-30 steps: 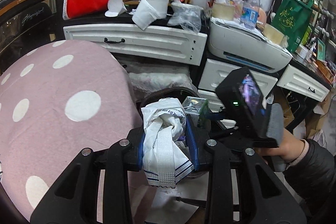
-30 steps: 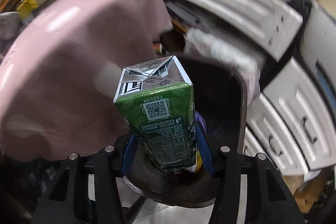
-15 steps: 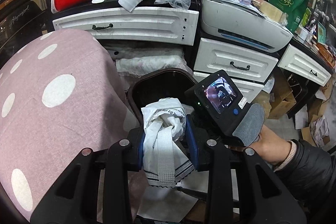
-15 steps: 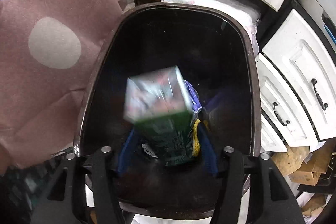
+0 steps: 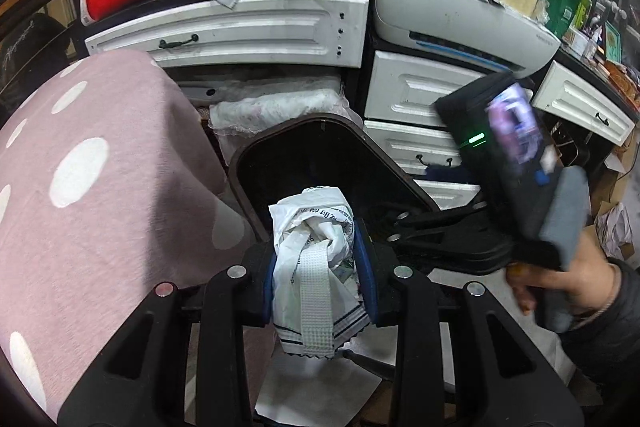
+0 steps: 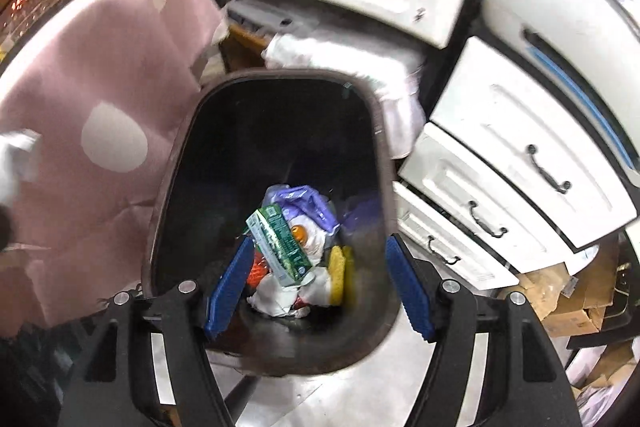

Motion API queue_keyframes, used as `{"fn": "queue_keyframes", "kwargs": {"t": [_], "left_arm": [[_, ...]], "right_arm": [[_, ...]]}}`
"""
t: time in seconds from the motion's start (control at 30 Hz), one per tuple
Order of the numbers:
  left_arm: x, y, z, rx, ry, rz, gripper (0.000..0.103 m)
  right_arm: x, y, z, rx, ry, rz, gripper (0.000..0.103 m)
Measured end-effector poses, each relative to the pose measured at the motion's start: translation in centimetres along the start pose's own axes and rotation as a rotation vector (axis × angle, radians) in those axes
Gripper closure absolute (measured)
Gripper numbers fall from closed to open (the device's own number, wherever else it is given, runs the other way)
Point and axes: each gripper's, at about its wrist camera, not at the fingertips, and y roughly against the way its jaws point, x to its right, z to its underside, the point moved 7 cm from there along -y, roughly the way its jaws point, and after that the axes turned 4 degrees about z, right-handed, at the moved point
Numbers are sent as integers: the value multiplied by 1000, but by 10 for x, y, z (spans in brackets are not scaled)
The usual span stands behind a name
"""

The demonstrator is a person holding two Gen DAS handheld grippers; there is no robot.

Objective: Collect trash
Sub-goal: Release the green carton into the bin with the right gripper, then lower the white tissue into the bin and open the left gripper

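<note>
My left gripper (image 5: 320, 271) is shut on a crumpled white plastic bag (image 5: 316, 255) with a woven strap, held just in front of the dark trash bin (image 5: 248, 163). In the right wrist view my right gripper (image 6: 318, 283) hangs over the same bin (image 6: 384, 131); its jaws are opening and nothing is between the blue pads (image 6: 230, 283). A green drink carton (image 6: 280, 247) lies at the bottom of the bin on purple, white and yellow rubbish. The right gripper's body and the hand holding it (image 5: 560, 279) show at the right of the left wrist view.
A pink polka-dot cloth (image 5: 80, 187) covers something to the left of the bin. White drawers (image 5: 256, 31) and a printer (image 5: 460, 11) stand behind it, with cups, bottles and bags on top. Cardboard boxes (image 6: 568, 299) lie on the floor at right.
The right gripper opened and the green carton dropped from it into the bin. The left gripper, still holding the white bag, moved down toward the bin.
</note>
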Motion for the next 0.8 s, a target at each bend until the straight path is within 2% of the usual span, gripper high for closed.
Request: {"fn": "queue_keyframes", "kwargs": {"t": [0.17,0.4,0.5,0.57,0.7,0.8], "left_arm": [[8,-20,-1,-24,-15,1,70],[17,-46,-5,-52,-48,-3,67],[18,-58,-4,-75,-55,-3,53],[19,-62,-4,-76,-61,-1,29],[21,-61,-2,-49,-61,-2,18],[26,-53,-1,-35,-70,1,16]], "right_arm": [[25,24,3,58,-30,64,33],[48,39,8,83,-91,87,30],[52,45,10,92,-106,89,28],[53,49,12,99,-116,89,28],[54,58,13,114,-124,105,22],[59,67,15,130,-140,132,18]]}}
